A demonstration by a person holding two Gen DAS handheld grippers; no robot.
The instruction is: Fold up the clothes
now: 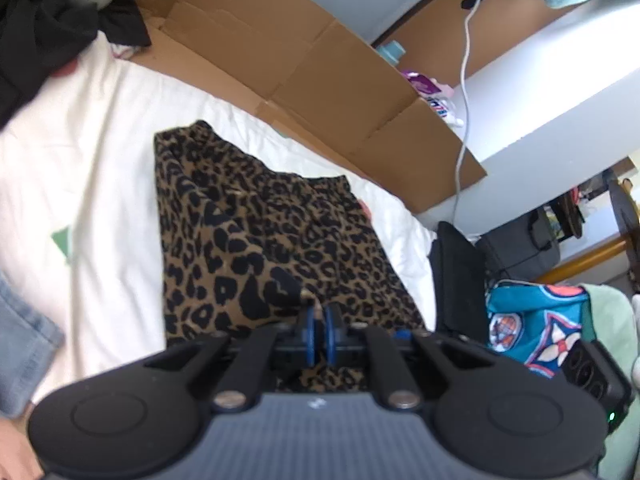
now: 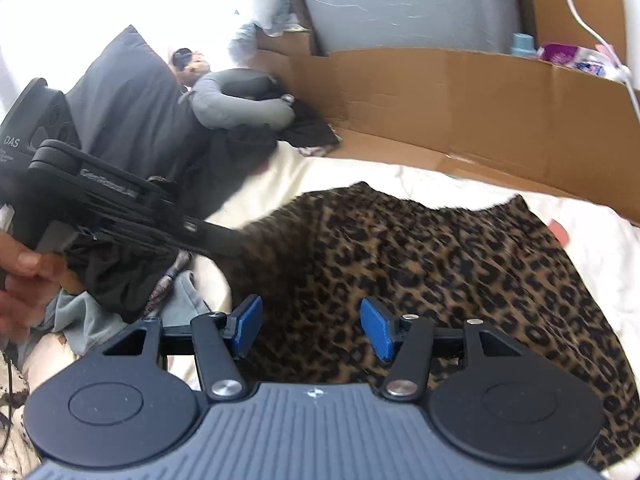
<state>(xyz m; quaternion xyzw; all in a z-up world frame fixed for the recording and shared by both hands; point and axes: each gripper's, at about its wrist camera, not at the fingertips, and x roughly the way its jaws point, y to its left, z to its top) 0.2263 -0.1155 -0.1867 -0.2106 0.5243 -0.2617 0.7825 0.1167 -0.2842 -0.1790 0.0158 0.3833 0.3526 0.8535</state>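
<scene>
Leopard-print garment (image 1: 256,240) lay spread, partly folded, on the white bedding (image 1: 88,152) of a bed, with a flattened cardboard sheet (image 1: 320,68) along its far side. Left tongs (image 1: 319,334) were clenched, the blue pads pressed nearly together at the near edge of the garment; a small peak of cloth rose just ahead of them, and the tongs appeared to be pinching that edge, though the contact itself was blurred. In the right wrist view the left tongs reached in from the left, tip meeting the garment's left edge. Right tongs (image 2: 312,330) were released, the blue pads (image 2: 378,330) standing well apart above the near part of the print, gripping nothing. A dark clothes pile (image 2: 132,120) and a grey neck pillow (image 2: 240,100) occupied the head of the bed.

Step judged in hand: securing the near edge for a further fold, one corner taken and the other not yet gripped. The next move would call for the right tongs to descend and close on the same edge, level with the left, so that both could carry it over evenly toward the cardboard side; an uneven lift would likely skew the crease.
</scene>
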